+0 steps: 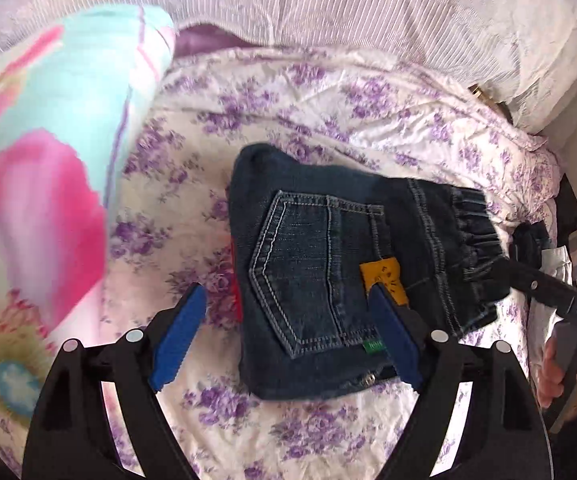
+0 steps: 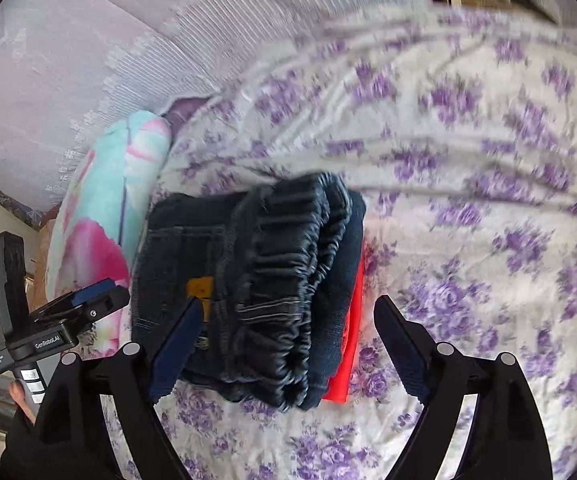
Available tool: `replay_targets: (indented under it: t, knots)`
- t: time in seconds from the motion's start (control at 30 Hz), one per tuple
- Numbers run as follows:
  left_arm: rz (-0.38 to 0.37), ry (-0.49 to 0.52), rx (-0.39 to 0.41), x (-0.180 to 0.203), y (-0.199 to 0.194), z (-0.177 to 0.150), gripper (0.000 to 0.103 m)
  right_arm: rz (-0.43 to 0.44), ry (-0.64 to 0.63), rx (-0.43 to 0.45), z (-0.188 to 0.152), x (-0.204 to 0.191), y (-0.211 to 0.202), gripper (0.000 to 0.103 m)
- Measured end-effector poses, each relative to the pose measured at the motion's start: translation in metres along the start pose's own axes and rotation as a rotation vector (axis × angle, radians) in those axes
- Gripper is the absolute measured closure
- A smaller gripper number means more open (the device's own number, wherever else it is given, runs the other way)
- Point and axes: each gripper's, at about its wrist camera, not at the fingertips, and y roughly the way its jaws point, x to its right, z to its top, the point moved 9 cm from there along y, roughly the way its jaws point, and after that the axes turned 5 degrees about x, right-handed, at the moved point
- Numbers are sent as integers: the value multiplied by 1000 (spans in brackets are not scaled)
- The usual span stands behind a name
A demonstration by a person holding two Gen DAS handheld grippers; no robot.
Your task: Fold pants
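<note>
I see the bed (image 1: 328, 92) under its purple-flowered cover, a bright blanket (image 1: 48, 168) bunched along one side. The pants (image 1: 328, 264), dark denim, lie folded into a compact bundle on the cover. My left gripper (image 1: 288, 336) hangs over them with jaws spread and empty; my right gripper (image 2: 288, 344) likewise stands wide, gripping nothing.

Dark blue denim pants (image 1: 328, 264) with pale stitching, yellow-orange patch (image 1: 382, 280), small green tag (image 1: 373, 346), red fabric (image 2: 350, 328) beneath, white bedsheet (image 1: 288, 96) with purple florals, turquoise-and-pink blanket (image 1: 48, 160) at left, blue gripper pads (image 1: 178, 342)
</note>
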Motion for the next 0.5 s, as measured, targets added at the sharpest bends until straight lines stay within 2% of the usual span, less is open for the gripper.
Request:
replay_targets:
  t: [0.07,0.13,0.2,0.27,0.37,0.43,0.5]
  knots:
    - [22,-3,68,6,-50,-4,12,-88,-60,65,8,-11,-49,16]
    - [79,10,143,13,-95,-10,5,-145,-137,133,7,-30,-101,15]
    - [156,20,191,25,-136,-28,5,-213,-219,204,-7,-47,-150,6]
    - [190,17,202,36,-165,-49,5,-298,-280,268,-27,-56,-188,4]
    - [258,-12,191,49,-192,-93,5,-387,-290,307,-73,-57,-216,4]
    - [286,-25,181,57,-202,-124,5,-386,-241,282,-110,-55,-220,4]
    - [279,-24,175,68,-214,-152,5,-375,-175,246,-145,-51,-222,4]
